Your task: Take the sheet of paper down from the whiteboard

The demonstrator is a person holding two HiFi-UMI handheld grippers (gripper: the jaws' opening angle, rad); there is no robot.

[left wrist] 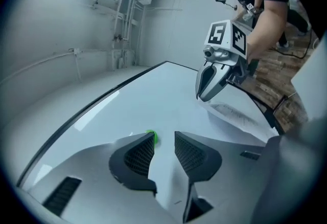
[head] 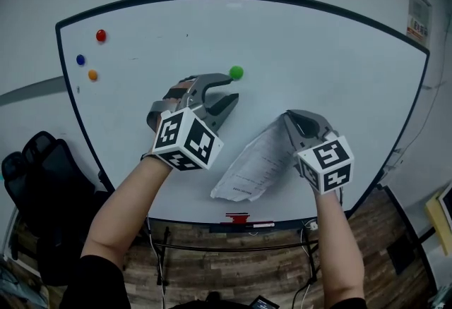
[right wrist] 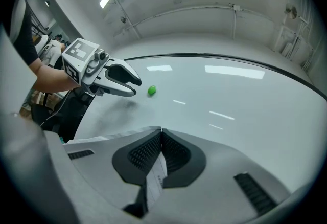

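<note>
The sheet of paper slants over the lower whiteboard, its long axis running down-left from the right gripper, which is clamped on its top edge. It is probably lifted clear. The left gripper gapes empty just beside a green magnet.

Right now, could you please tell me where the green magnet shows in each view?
Head view: green magnet at upper centre on the whiteboard, just beyond the left gripper.
Left gripper view: green magnet at low centre, ahead of the left gripper, partly behind one jaw.
Right gripper view: green magnet left of centre, just right of the left gripper.
Shared landmark: the open left gripper, beside the magnet in every view.
</note>
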